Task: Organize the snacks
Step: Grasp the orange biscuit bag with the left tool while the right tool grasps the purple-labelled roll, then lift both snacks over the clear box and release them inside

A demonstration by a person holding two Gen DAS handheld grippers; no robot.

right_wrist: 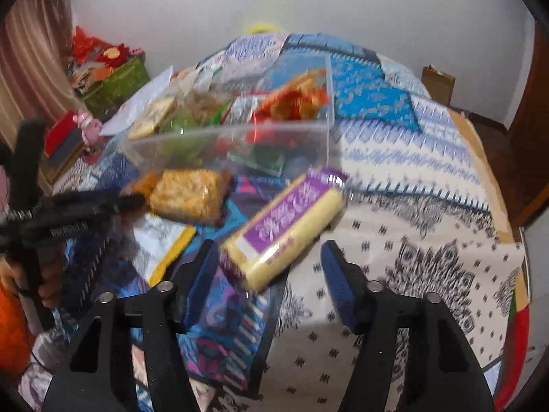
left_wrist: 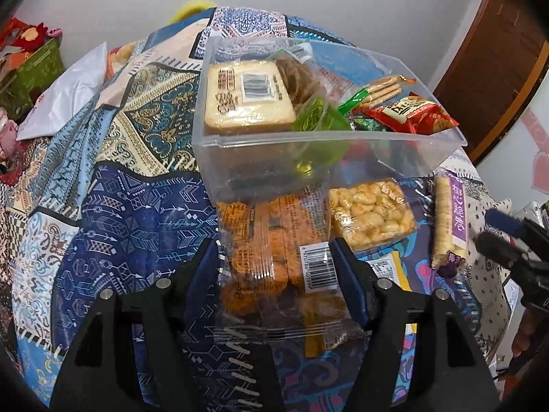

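A clear plastic bin (left_wrist: 240,144) stood on the quilt, holding wrapped snacks. In front of it lay an orange cracker packet (left_wrist: 281,254) between my fingers, a puffed-corn bar (left_wrist: 370,213) and a purple-labelled roll (right_wrist: 284,230)

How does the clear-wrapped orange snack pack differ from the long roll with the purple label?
The clear-wrapped orange snack pack is flat and broad; the long pale yellow roll with the purple label is narrow and cylindrical. The pack lies between the left gripper's fingers; the roll lies just ahead of the right gripper's open fingers. Both lie outside the clear plastic bin.
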